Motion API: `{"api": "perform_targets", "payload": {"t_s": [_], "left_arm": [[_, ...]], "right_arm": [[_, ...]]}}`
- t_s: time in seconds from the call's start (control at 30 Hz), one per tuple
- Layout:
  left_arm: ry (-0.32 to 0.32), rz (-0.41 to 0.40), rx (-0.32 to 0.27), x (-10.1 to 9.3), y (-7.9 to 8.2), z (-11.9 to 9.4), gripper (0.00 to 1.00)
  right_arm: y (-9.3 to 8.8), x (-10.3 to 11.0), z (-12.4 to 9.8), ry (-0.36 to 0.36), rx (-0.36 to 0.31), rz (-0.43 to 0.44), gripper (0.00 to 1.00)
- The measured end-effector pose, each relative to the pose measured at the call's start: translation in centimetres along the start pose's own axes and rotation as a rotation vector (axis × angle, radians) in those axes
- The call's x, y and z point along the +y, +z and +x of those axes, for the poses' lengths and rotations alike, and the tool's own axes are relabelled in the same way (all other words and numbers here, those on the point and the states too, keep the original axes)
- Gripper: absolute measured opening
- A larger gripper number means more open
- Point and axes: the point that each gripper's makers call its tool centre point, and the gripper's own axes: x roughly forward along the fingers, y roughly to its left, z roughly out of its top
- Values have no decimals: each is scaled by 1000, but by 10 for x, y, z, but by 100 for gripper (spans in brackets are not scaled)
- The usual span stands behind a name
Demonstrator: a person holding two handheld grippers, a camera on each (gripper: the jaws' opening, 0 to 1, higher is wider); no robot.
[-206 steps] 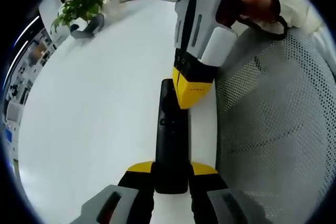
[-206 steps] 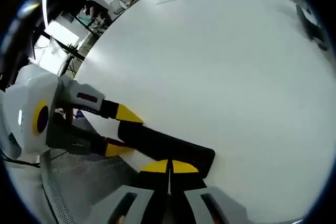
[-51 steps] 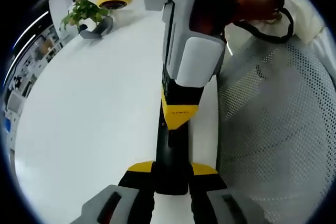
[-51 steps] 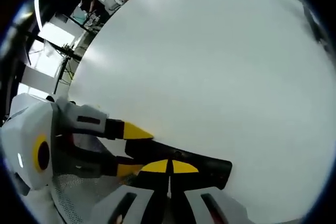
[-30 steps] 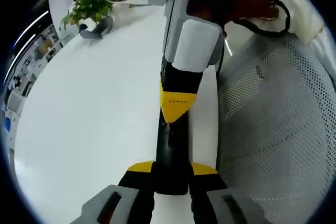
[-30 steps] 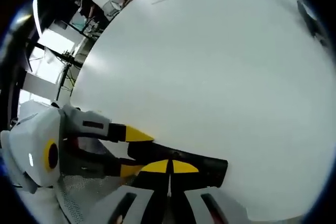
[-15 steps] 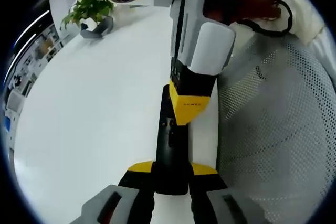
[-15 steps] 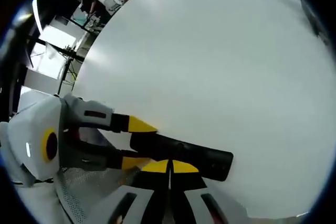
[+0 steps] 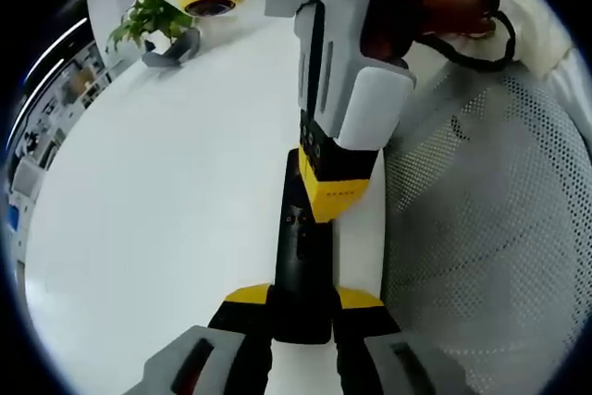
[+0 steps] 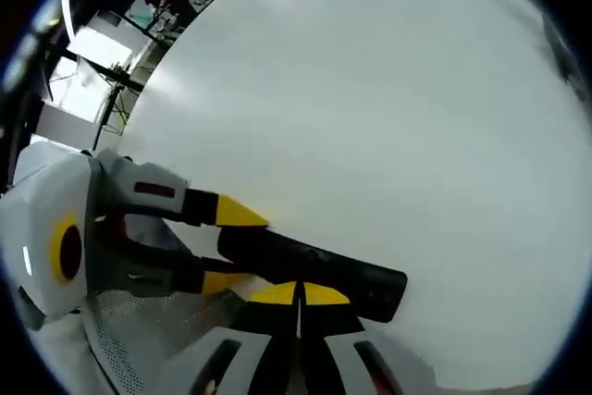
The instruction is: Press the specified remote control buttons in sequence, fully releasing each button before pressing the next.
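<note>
Left gripper (image 9: 301, 307) clamps black remote (image 9: 303, 256) at 6 o'clock on white table (image 9: 157, 191); right gripper (image 9: 335, 199), jaws together, tip on buttons. Mid-sequence probably; presses done unclear.

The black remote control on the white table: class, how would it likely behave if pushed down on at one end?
The remote control looks like a rigid, flat slab, so it probably won't bend or roll. The left tool clamps its near end, which should stop it pivoting. The shut right tool bears on it; on the smooth table it might otherwise slide.
</note>
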Motion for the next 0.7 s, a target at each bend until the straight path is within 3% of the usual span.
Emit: {"api": "perform_targets", "payload": {"t_s": [0.23, 0.3, 0.7], "left_arm": [[-1, -4, 0, 0, 0, 0, 24], [0, -5, -2, 0, 0, 0, 24], [-2, -6, -13, 0, 0, 0, 24]], "right_arm": [[-1, 5, 4, 9, 23, 3, 0], [-3, 3, 4, -21, 36, -22, 0], [-2, 2, 3, 3, 16, 1, 0]]}}
